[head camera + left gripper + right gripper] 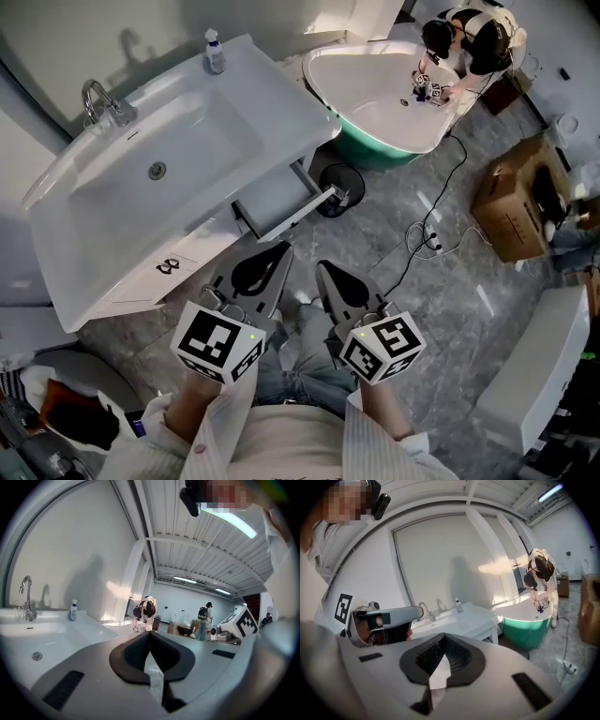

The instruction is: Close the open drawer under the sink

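While seen from the head view, the drawer (pixel 281 199) is open, sticking out from under the white sink (pixel 112 211) toward 4 o'clock, near frame centre. Faucet (pixel 103 101) at the sink's 10 o'clock, soap bottle (pixel 215 52) at its 12 o'clock corner. Left tongs (pixel 284 248) just below the drawer at 6 o'clock, not touching it, tips together, nothing in them. Right tongs (pixel 322 267) just beside, also clenched and empty. Teal bathtub (pixel 375 150) at 1 o'clock with a person (pixel 473 37) bent over it; cardboard box (pixel 516 202) at 3 o'clock.

Left gripper view: left tongs (pixel 149 632) clenched on nothing. Sink (pixel 51 630), faucet (pixel 27 597) and soap bottle (pixel 73 610) at 9 o'clock; the right marker cube (pixel 243 623) at 3 o'clock.

Right gripper view: right tongs (pixel 442 637) clenched, empty. Left tongs (pixel 379 623) at 9 o'clock, sink (pixel 464 616) past centre, bathtub (pixel 529 625) and person (pixel 541 576) at 3 o'clock.
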`<act>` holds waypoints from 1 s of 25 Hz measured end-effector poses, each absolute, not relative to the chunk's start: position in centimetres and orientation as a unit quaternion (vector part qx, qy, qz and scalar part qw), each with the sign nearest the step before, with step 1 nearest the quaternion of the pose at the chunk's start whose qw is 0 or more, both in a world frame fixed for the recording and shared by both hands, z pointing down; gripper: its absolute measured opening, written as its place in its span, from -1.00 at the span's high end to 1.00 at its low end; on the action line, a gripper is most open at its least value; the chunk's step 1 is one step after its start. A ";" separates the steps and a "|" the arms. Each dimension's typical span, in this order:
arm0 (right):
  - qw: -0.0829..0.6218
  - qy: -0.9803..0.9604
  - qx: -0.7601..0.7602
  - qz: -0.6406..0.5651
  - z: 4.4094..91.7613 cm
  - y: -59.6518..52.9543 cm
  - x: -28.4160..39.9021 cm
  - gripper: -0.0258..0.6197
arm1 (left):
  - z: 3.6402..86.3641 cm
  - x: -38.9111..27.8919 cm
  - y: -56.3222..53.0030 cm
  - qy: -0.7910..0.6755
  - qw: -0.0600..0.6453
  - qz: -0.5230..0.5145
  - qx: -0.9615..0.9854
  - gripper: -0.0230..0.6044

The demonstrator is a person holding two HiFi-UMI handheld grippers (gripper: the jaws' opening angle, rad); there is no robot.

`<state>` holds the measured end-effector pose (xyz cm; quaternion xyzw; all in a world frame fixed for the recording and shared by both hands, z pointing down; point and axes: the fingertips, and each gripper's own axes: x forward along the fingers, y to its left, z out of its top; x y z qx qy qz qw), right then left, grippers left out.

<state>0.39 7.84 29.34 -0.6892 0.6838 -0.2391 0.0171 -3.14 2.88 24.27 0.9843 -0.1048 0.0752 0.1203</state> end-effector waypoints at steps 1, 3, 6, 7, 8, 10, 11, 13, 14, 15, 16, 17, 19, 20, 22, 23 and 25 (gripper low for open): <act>0.016 0.685 -0.687 -0.241 29.5 7.5 0.7 0.89 | 24.4 -3.0 2.5 -0.110 0.122 0.076 0.984 0.88; 0.013 0.690 -0.680 -0.246 30.0 6.9 1.4 0.89 | 24.7 -2.6 1.7 -0.122 0.124 0.077 0.982 0.88; 0.007 0.702 -0.666 -0.252 30.4 5.5 2.7 0.89 | 25.0 -1.7 0.3 -0.146 0.128 0.077 0.978 0.88; 0.005 0.708 -0.660 -0.254 30.5 4.9 3.2 0.89 | 25.0 -1.3 -0.2 -0.155 0.129 0.077 0.976 0.88; 0.002 0.714 -0.653 -0.254 30.5 4.3 3.7 0.89 | 25.1 -1.0 -0.7 -0.165 0.129 0.076 0.975 0.88; -0.003 0.727 -0.637 -0.255 30.6 2.9 4.9 0.89 | 25.1 -0.1 -1.8 -0.186 0.130 0.074 0.971 0.88; -0.006 0.735 -0.629 -0.255 30.6 2.3 5.5 0.89 | 25.1 0.5 -2.4 -0.197 0.131 0.072 0.969 0.88; -0.015 0.751 -0.609 -0.256 30.6 1.0 6.8 0.89 | 25.1 1.8 -3.3 -0.219 0.134 0.068 0.964 0.88; -0.021 0.759 -0.598 -0.256 30.6 0.5 7.4 0.89 | 25.0 2.5 -3.7 -0.230 0.136 0.065 0.962 0.88; -0.027 0.768 -0.587 -0.255 30.5 -0.1 7.9 0.89 | 24.9 3.1 -4.1 -0.240 0.137 0.063 0.959 0.88; -0.031 0.776 -0.576 -0.254 30.4 -0.6 8.6 0.89 | 24.9 3.8 -4.5 -0.251 0.137 0.062 0.956 0.88; -0.035 0.783 -0.567 -0.252 30.3 -1.1 9.2 0.89 | 24.8 4.4 -4.8 -0.262 0.138 0.060 0.953 0.88; -0.042 0.796 -0.550 -0.249 30.0 -1.8 10.5 0.89 | 24.8 5.6 -5.2 -0.284 0.140 0.058 0.947 0.88; -0.045 0.802 -0.541 -0.248 29.9 -2.1 11.1 0.89 | 24.9 6.1 -5.3 -0.294 0.141 0.058 0.943 0.88; -0.052 0.814 -0.523 -0.248 29.8 -2.5 12.2 0.89 | 25.0 6.9 -5.5 -0.317 0.143 0.057 0.936 0.88; -0.056 0.820 -0.513 -0.248 29.8 -2.7 12.7 0.89 | 25.1 7.2 -5.7 -0.330 0.144 0.056 0.931 0.88; -0.065 0.833 -0.491 -0.247 29.9 -3.0 13.4 0.89 | 25.3 7.5 -5.8 -0.355 0.148 0.054 0.921 0.88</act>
